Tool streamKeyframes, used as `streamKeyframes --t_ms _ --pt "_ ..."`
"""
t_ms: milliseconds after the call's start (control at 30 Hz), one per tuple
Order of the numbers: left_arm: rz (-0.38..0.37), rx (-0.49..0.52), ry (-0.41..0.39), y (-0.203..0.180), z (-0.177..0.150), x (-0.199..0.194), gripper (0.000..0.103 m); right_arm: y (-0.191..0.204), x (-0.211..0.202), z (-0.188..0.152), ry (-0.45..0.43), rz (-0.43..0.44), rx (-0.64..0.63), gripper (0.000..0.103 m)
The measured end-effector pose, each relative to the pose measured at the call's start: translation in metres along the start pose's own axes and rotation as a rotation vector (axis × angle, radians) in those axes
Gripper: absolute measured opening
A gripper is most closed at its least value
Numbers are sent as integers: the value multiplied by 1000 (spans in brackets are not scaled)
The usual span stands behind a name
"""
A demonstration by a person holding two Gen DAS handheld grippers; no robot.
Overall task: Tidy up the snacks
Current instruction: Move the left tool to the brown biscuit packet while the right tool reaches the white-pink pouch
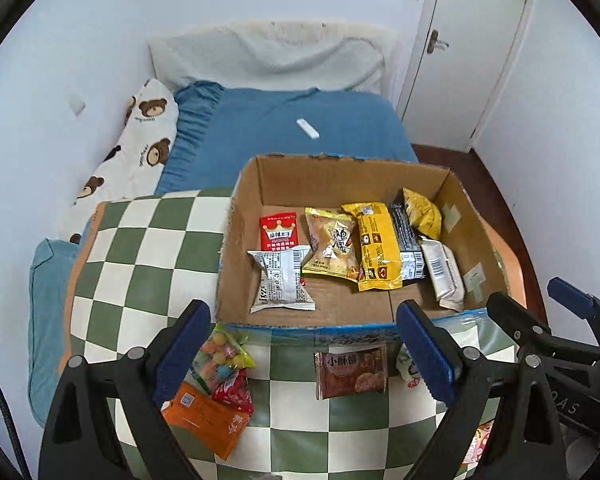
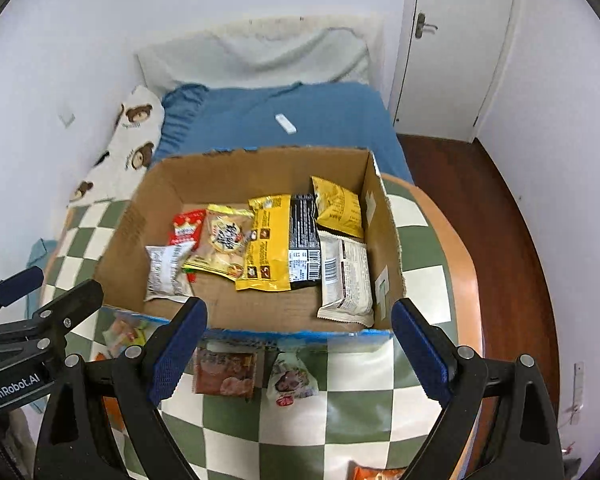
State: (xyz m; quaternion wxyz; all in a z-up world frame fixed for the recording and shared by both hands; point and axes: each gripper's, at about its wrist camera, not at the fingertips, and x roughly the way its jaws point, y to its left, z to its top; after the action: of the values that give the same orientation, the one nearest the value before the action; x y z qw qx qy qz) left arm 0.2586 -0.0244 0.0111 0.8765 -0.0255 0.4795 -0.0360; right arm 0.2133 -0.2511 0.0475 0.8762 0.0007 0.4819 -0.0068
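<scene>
While both grippers hover unclenched and empty, left to right: orange packet (image 1: 204,424) and candy bag (image 1: 222,358) by left gripper (image 1: 304,354); biscuit packet (image 1: 351,374) between its jaws, lying crosswise; cardboard box (image 1: 340,326) just beyond; right gripper (image 2: 300,354).

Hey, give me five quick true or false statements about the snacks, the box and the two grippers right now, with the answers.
1. Both the left gripper and the right gripper are open and hold nothing. True.
2. The cardboard box is empty. False: several packets lie in it, among them a long yellow packet.
3. A brown biscuit packet lies on the checkered cloth, outside the box. True.
4. The red crown packet lies on the cloth. False: it is inside the box, near the back left.
5. The bag of coloured candy balls is in the box. False: it lies on the cloth by the left gripper's left finger.
</scene>
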Motion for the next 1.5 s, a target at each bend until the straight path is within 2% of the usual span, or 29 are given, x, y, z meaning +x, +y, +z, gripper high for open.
streamKeyframes --t_ms 167,300,433,533,667,733,800,833,900,1000,1100,1233,1300,1500 --pt "-14 -16 -18 4 -15 -18 95 -3 -26 -12 -27 49 39 95" --pt "-5 -38 34 7 -36 -5 95 -18 -22 -31 12 117 107 95" --pt "21 -36 146 5 -61 37 95 -39 23 -59 125 184 194 94" --pt "45 -18 233 0 -77 72 95 -47 66 -74 215 195 226 83" --pt "40 -16 325 -6 -90 111 95 -44 130 -89 308 187 236 83" --pt "15 -37 373 -9 -92 130 95 -38 150 -94 336 198 223 82" --pt "-41 -83 425 -11 -94 148 95 -34 170 -102 375 209 211 65" --pt "-64 -106 446 -11 -95 155 95 -33 174 -106 374 201 189 59" --pt "-108 -148 487 -12 -97 169 95 -35 169 -111 346 191 165 59" --pt "-158 -184 552 -20 -102 190 95 -41 160 -118 335 150 142 51" --pt "-141 -213 517 -24 -104 193 95 -46 154 -123 334 112 128 49" --pt "-113 -222 510 -28 -107 193 95 -46 149 -130 331 94 132 49" --pt "-114 -218 511 -32 -110 192 95 -43 146 -128 325 86 134 49" --pt "-143 -294 486 -34 -127 190 95 -26 144 -134 299 57 103 49"
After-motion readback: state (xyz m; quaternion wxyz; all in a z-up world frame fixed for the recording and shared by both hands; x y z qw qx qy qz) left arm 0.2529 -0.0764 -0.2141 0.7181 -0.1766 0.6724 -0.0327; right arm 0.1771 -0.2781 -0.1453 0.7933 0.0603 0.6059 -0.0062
